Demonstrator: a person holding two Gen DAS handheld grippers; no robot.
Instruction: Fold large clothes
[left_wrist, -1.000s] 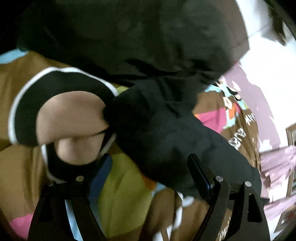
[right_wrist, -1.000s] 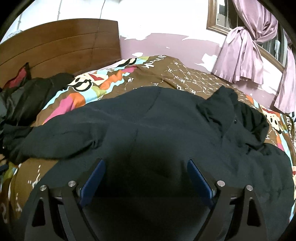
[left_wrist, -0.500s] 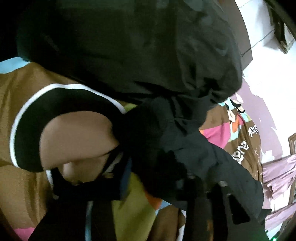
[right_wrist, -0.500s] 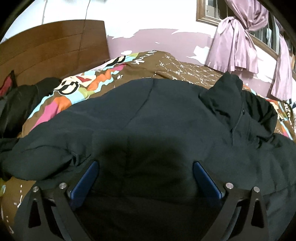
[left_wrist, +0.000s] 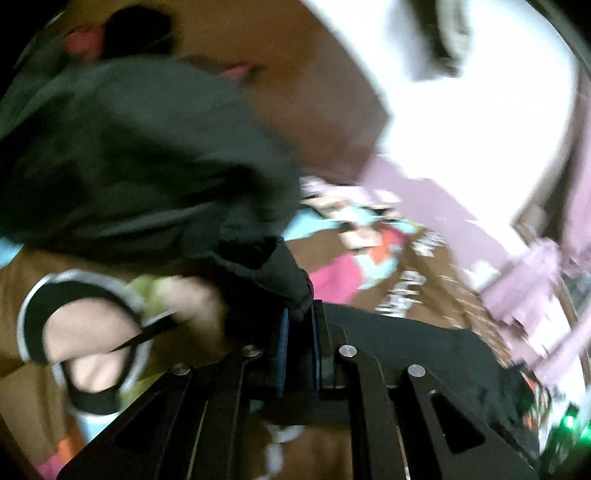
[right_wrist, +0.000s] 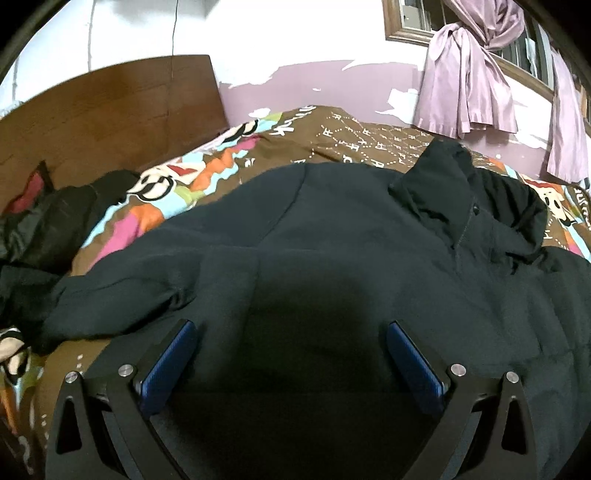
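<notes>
Now a bit of the black jacket (left_wrist: 266, 273) is being pinched tight by the left gripper (left_wrist: 297, 354), probably so that a sleeve can be lifted and folded over. Most of the jacket (right_wrist: 332, 236) is being left spread flat on the colorful bedspread (right_wrist: 207, 173), in the middle of the bed. Nearer, the right gripper (right_wrist: 291, 354) is being held wide open just above the jacket, with nothing between its blue pads (right_wrist: 168, 365), likely to press the cloth down.

Matt black cloth jacket (right_wrist: 332, 240) lies on a printed fabric bedspread (right_wrist: 369, 144) below a glossy wooden headboard (right_wrist: 110, 107).
</notes>
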